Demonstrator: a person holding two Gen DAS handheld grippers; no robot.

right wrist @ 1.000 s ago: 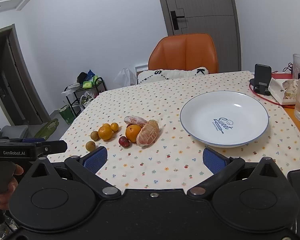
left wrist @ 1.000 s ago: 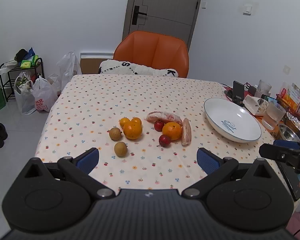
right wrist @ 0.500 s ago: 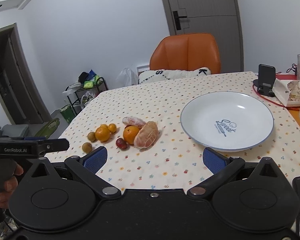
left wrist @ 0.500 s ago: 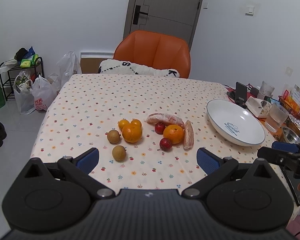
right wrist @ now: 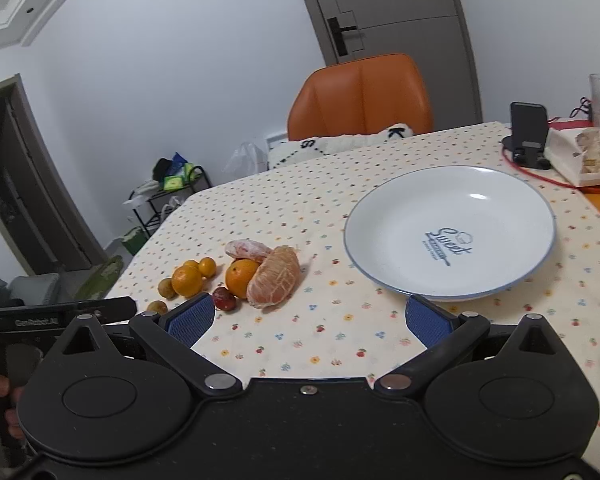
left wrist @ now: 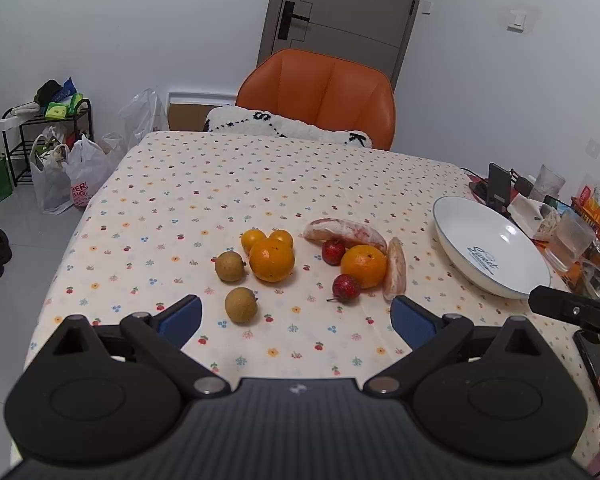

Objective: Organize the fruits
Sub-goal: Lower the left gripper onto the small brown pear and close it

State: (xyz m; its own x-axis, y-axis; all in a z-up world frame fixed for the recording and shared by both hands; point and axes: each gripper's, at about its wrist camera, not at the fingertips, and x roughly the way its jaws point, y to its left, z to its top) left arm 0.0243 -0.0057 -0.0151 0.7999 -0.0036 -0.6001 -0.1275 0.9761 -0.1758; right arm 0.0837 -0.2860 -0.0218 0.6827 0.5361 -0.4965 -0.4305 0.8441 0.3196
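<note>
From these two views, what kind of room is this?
Most likely a home dining area: a table under a flower-print tablecloth with loose fruit and a white plate, an orange chair pulled up to it, and shopping bags on the floor beside a rack.

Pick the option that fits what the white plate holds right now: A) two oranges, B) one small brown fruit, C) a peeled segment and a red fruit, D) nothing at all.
D: the white plate shows only its printed logo, while every fruit, such as the big orange, lies on the tablecloth beside it.
</note>
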